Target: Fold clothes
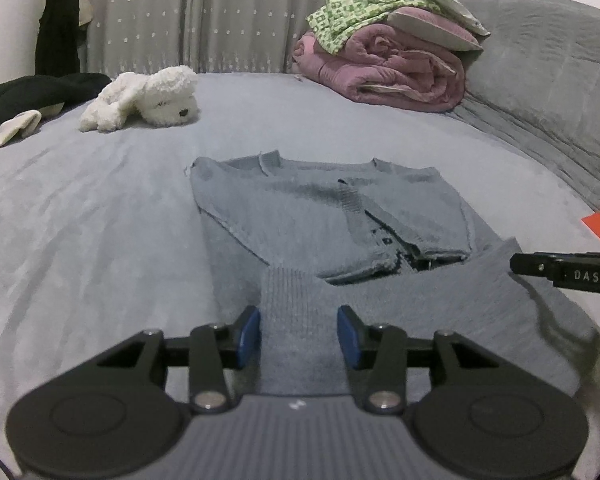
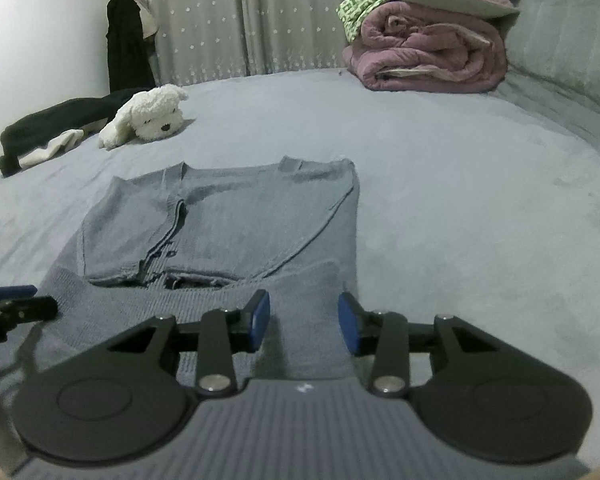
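Grey cardigan (image 1: 324,220) flat mid-bed (image 1: 100,220), sleeves crossed near hem. Left gripper (image 1: 298,336) and right gripper (image 2: 304,322) part-open astride sleeve knit, apparently gripping nothing. Risk: pads snagging loose knit on withdrawal, dragging fold askew.

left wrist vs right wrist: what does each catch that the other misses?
Only the left wrist view: an orange card at the bed's right edge, and the right gripper entering from the right. Only the right wrist view: the left gripper at the left edge. Both: the blue cardigan part folded on the bed, white plush dog, pink quilt, and open jaws over the cardigan's near edge.
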Demonstrator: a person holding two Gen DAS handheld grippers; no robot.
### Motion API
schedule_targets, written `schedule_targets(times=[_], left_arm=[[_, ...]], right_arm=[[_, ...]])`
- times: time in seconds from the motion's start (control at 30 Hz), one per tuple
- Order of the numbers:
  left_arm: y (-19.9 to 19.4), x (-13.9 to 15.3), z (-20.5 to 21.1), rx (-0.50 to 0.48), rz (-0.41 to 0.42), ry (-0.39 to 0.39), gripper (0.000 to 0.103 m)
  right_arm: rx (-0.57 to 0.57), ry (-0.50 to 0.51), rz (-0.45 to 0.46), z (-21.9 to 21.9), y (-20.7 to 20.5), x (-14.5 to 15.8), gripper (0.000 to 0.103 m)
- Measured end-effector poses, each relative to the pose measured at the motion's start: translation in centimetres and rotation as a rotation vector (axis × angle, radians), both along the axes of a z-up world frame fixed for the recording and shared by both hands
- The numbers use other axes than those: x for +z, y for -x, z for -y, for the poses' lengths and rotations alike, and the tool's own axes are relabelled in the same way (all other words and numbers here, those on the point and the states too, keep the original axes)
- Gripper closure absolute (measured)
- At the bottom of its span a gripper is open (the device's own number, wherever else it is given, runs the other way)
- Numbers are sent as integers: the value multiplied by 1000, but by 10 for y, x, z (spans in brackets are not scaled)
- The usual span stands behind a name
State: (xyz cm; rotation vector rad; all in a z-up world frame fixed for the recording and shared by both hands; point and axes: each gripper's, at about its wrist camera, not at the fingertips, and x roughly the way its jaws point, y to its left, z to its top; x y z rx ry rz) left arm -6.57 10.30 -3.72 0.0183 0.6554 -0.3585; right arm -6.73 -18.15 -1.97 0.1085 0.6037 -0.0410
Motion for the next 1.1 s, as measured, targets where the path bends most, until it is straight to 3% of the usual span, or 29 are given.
schedule_targets(times=[0.23, 0.43, 0.57, 0.7, 0.83, 0.93, 1.1], left_arm=[[-2, 9, -9, 14, -18, 29, 57], [-7, 9, -33, 1, -148, 135, 57], [-9, 1, -60, -11, -262, 226, 56], [-11, -11, -92, -20, -382, 379, 58], [-3, -17, -115, -38, -417, 479, 64], [9, -15, -118, -93, -379, 475, 67], [23, -16, -92, -191, -360, 351, 67]], right_arm=[[-24, 12, 0, 10, 7, 5, 57], [18, -33, -36, 26, 16, 8, 56], [53, -207, -122, 54, 28, 3, 56], [53, -474, -224, 94, 41, -10, 56], [48, -670, -227, 125, 57, -14, 56], [56, -707, -210, 132, 68, -11, 56], [103, -630, -219, 119, 75, -3, 56]])
